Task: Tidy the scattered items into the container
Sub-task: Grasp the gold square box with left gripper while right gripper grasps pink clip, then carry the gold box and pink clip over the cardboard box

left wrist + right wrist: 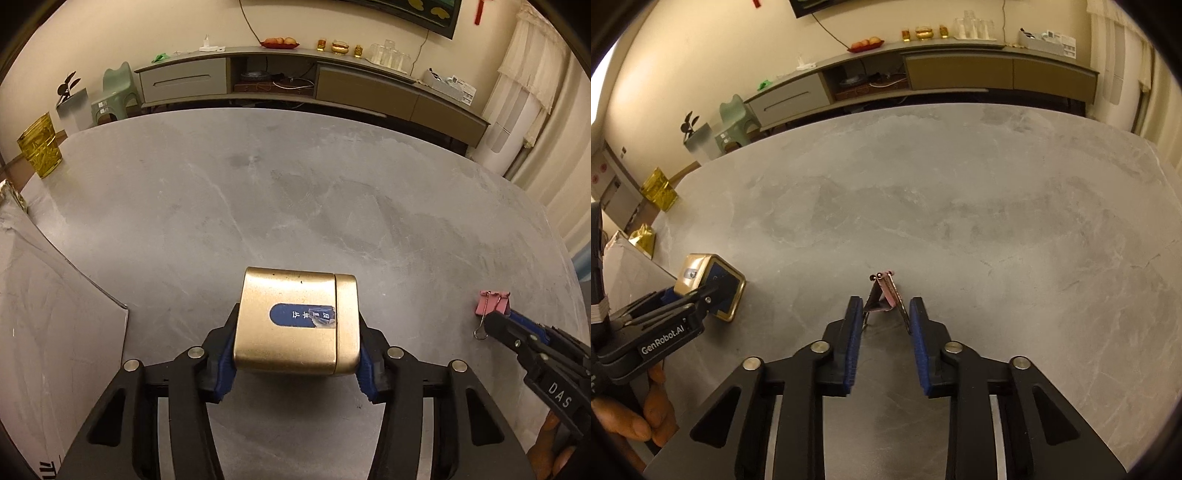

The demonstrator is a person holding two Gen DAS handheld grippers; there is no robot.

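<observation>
- Left gripper clamped on gold tin, above table near its left edge, beside white box; not yet in.
- Right gripper jaws apart, straddling pink binder clip on table near front edge; ungrabbed.

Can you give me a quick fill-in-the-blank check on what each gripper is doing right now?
1. The left gripper is shut on the ____ tin.
2. The binder clip between the right gripper's fingers is coloured ____.
3. The right gripper's jaws are ____.
4. The label on the tin is coloured ____.

Missing words: gold; pink; open; blue
</observation>
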